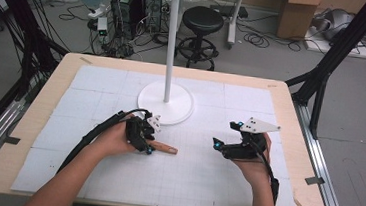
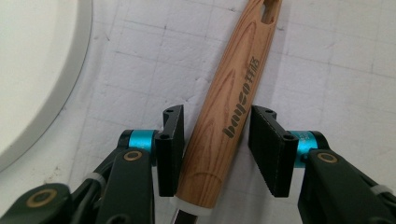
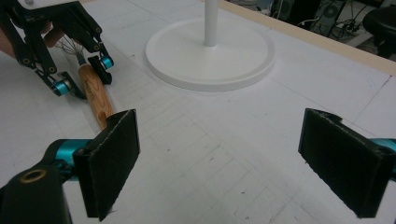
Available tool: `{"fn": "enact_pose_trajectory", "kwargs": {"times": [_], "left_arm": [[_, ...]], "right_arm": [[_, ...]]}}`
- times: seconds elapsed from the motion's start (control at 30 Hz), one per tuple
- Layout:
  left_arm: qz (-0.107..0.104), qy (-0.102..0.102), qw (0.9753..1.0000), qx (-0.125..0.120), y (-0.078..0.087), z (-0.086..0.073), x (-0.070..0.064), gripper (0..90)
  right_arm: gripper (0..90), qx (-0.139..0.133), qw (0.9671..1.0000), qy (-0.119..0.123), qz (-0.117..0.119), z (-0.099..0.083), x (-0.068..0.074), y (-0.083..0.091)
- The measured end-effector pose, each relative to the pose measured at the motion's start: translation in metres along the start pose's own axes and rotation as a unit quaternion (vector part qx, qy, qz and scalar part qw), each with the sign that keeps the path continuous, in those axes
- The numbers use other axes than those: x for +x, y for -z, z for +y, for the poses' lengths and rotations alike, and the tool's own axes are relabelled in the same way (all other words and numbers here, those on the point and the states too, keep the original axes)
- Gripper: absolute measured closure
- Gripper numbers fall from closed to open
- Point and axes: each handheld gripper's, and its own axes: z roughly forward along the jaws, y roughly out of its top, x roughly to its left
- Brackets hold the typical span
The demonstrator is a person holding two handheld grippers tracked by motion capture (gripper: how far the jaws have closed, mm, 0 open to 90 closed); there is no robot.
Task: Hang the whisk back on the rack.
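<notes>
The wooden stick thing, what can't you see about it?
- The working end of the wooden handle: the bottom edge cuts it off in the left gripper view; the left gripper hides it in the high view.
- Thin wires beyond the handle in the right gripper view: mostly behind the left gripper, too small to name.
- The grip: one jaw touches the handle, a gap shows at the other.

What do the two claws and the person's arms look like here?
Both the left claw and the right claw are black linkage frames with turquoise joints, brass-coloured rivets and ribbed black pads. Each carries a grey three-cornered plate and trails a black cable. The forearms are bare, with no sleeves.
</notes>
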Motion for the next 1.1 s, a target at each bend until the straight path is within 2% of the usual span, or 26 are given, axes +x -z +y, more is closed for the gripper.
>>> {"fn": "enact_pose_trajectory", "kwargs": {"times": [0.17, 0.37, 0.47, 0.5, 0.63, 0.87, 1.1], "left_arm": [[-0.003, -0.024, 0.9994, 0.023, 0.000, 0.007, -0.004, 63.9], [-0.010, -0.041, 0.9988, 0.023, 0.001, 0.007, -0.005, 67.0], [-0.031, -0.035, 0.9987, 0.021, 0.003, 0.005, -0.005, 70.3], [-0.026, -0.026, 0.9991, 0.023, 0.004, 0.005, -0.005, 70.7], [-0.021, -0.017, 0.9994, 0.022, 0.006, 0.004, -0.001, 70.8], [-0.018, -0.006, 0.9993, -0.033, 0.023, 0.004, 0.000, 70.8], [-0.010, -0.001, 0.9969, -0.078, 0.044, 0.004, 0.001, 70.8]], "right_arm": [[11.7, -0.002, 1.0000, 0.000, -0.001, 0.000, 0.000, 0.001], [11.8, -0.004, 1.0000, -0.002, -0.001, 0.000, 0.000, 0.001], [11.8, -0.004, 1.0000, -0.002, -0.001, 0.000, 0.000, 0.002], [11.8, -0.005, 1.0000, -0.002, -0.001, 0.000, 0.000, 0.002], [11.8, -0.003, 1.0000, -0.002, 0.001, 0.000, 0.000, 0.001], [11.8, 0.001, 1.0000, -0.003, -0.001, 0.000, 0.000, 0.000], [11.8, 0.004, 1.0000, -0.001, 0.000, 0.000, 0.001, -0.002]]}}
